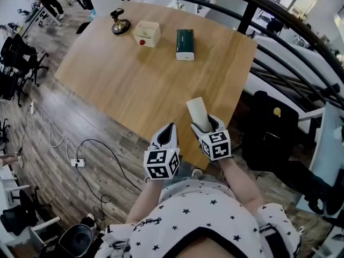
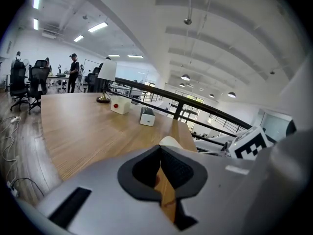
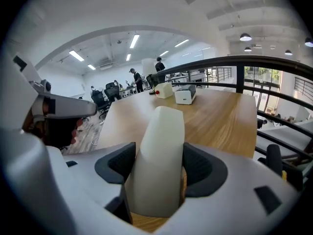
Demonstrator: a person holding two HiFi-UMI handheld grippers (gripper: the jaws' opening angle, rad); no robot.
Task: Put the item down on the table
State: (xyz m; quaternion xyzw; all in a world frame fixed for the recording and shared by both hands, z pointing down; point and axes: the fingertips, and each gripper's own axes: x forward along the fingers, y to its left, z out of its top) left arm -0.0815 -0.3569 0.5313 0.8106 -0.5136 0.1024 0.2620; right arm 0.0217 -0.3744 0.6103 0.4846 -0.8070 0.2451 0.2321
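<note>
A cream-white rounded block [image 1: 198, 112] sticks out forward from my right gripper [image 1: 207, 124], above the near right corner of the wooden table [image 1: 134, 85]. In the right gripper view both dark pads press on the sides of the block [image 3: 159, 155], so that gripper [image 3: 159, 169] is shut on it. My left gripper [image 1: 170, 128] hovers just left of it, over the table's near edge. Its jaws meet at the tip with nothing between them in the left gripper view [image 2: 160, 153]. The block's top [image 2: 168, 141] peeks over the left gripper there.
At the table's far side stand a brass desk bell [image 1: 120, 26], a cream box with a red button [image 1: 147, 34] and a green-and-white box [image 1: 185, 44]. A black railing [image 1: 247, 15] runs along the right. A black bag [image 1: 269, 128] and floor cables [image 1: 78, 163] lie below.
</note>
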